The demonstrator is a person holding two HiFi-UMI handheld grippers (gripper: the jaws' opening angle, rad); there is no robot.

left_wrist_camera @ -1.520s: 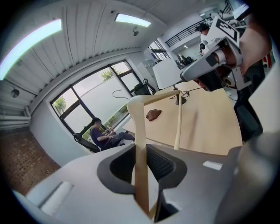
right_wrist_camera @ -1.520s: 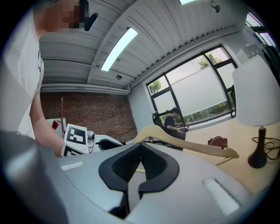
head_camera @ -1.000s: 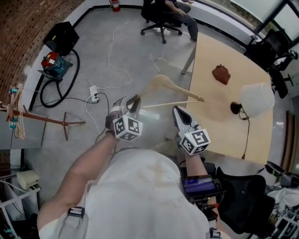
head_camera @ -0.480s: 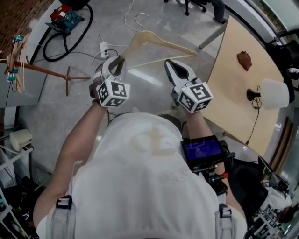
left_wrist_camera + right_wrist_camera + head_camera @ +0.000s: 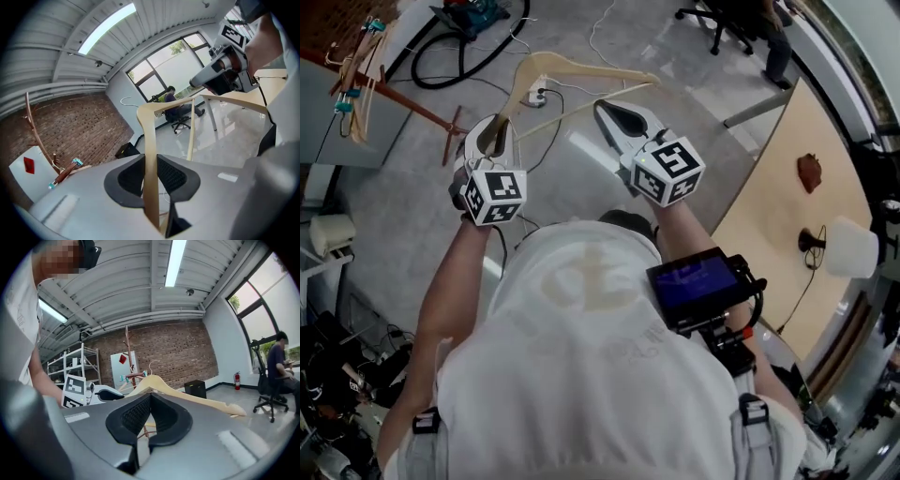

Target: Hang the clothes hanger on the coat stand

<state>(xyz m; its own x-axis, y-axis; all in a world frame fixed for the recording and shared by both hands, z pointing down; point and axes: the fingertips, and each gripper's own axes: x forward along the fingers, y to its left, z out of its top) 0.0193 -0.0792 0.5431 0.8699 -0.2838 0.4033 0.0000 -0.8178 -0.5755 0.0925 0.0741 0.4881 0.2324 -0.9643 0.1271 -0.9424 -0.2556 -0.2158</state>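
A pale wooden hanger [image 5: 572, 67] with a metal hook is held in the air over the grey floor. My left gripper [image 5: 492, 136] is shut on the end of one hanger arm; in the left gripper view that arm [image 5: 149, 140] stands pinched between the black pads [image 5: 174, 177]. My right gripper [image 5: 617, 114] has its tips together just under the hanger's bottom bar, with nothing seen between them. In the right gripper view the hanger [image 5: 187, 397] lies just beyond the jaw tips [image 5: 150, 397]. The wooden coat stand [image 5: 394, 89] rises at the upper left, also visible as the stand [image 5: 127, 352].
A power strip with white cables [image 5: 539, 94] and a black hose coil [image 5: 464, 37] lie on the floor ahead. A wooden desk [image 5: 806, 234] with a white lamp [image 5: 853, 246] stands at the right. A seated person on an office chair [image 5: 741, 14] is far ahead. Shelving clutter fills the lower left.
The view has swung left: the desk slid to the right and the coat stand came nearer. Both grippers and the hanger moved up and left in the view, left grip unchanged.
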